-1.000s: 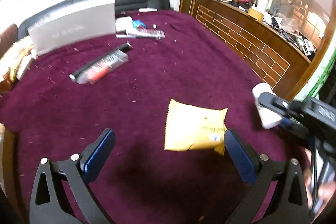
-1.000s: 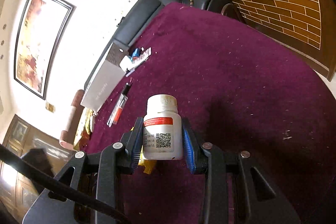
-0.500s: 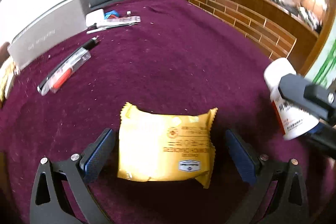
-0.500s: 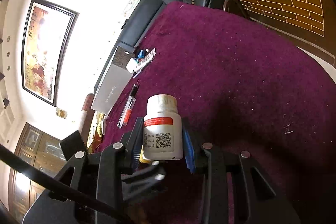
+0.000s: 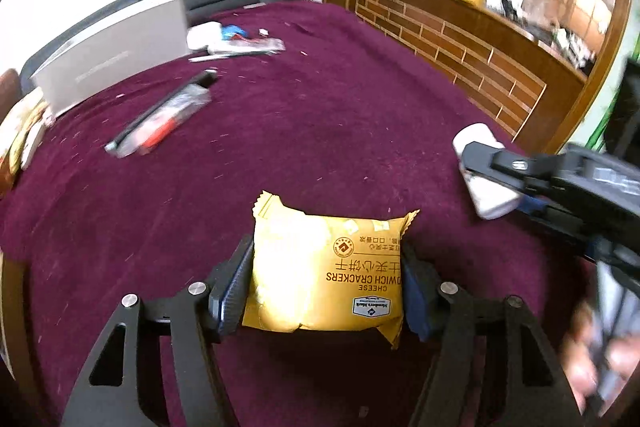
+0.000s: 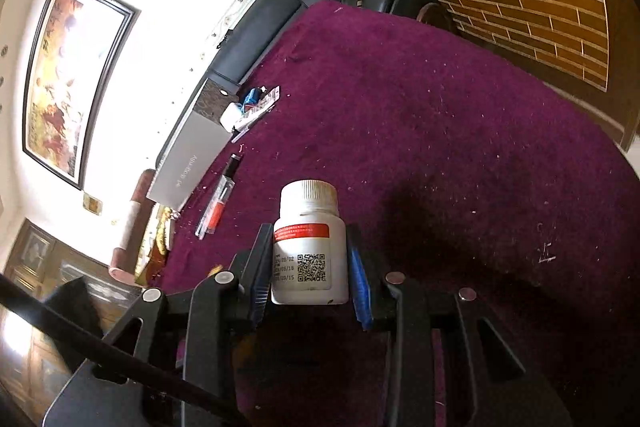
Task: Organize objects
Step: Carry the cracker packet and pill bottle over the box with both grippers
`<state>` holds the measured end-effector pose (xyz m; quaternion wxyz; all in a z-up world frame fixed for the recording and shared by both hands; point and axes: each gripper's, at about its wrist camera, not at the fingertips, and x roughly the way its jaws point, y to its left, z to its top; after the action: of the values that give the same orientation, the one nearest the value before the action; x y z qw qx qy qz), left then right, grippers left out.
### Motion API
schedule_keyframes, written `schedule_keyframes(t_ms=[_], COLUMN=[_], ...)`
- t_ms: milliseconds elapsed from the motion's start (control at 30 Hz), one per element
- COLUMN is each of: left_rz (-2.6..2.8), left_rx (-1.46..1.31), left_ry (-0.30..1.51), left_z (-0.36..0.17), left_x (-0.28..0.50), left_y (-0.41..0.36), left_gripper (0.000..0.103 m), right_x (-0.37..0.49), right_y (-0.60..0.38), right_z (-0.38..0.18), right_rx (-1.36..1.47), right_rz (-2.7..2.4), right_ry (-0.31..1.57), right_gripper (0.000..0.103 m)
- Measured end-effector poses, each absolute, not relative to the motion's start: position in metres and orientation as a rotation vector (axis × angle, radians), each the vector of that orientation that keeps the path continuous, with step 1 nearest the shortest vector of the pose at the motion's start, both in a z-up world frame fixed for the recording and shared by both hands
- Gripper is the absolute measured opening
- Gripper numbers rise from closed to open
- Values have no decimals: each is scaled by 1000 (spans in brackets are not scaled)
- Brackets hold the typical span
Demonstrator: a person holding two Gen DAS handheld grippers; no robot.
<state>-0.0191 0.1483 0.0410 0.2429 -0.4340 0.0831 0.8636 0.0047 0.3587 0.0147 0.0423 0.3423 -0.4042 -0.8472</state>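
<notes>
My left gripper [image 5: 326,281] is shut on a yellow packet of cheese sandwich crackers [image 5: 326,279], its blue pads pressed on both sides, low over the purple cloth table [image 5: 320,107]. My right gripper [image 6: 310,263] is shut on a white pill bottle [image 6: 309,255] with a red band and a QR label, held upright above the cloth. In the left wrist view the same bottle [image 5: 486,179] and the right gripper's fingers [image 5: 504,167] show at the right, close beside the packet.
A pen in clear packaging [image 5: 164,119] lies on the cloth at the left. A grey flat box [image 5: 112,55] leans at the far edge, with small white and blue items [image 5: 232,39] next to it. Snack packets [image 5: 20,139] lie at the left edge. A brick-faced counter [image 5: 460,47] borders the right.
My left gripper moved forward around the yellow packet and shut on it. The right gripper kept hold of the pill bottle and shifted a little.
</notes>
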Motion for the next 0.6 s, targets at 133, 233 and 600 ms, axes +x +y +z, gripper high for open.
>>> schedule_keyframes(t_ms=[133, 233, 600], left_rz=[2374, 2398, 2691], left_rx=[-1172, -1165, -1147], left_ry=[120, 63, -116], left_z=[63, 77, 101], left_x=[8, 31, 89], left_y=[101, 59, -129], left_gripper=[59, 59, 60], right_x=[5, 4, 12], right_y=[356, 354, 276], right_z=[13, 13, 50], right_rx=[1076, 1103, 1130], right_rz=[-2638, -2689, -2626], right_ry=[-1191, -1146, -914], right_gripper=[32, 32, 32])
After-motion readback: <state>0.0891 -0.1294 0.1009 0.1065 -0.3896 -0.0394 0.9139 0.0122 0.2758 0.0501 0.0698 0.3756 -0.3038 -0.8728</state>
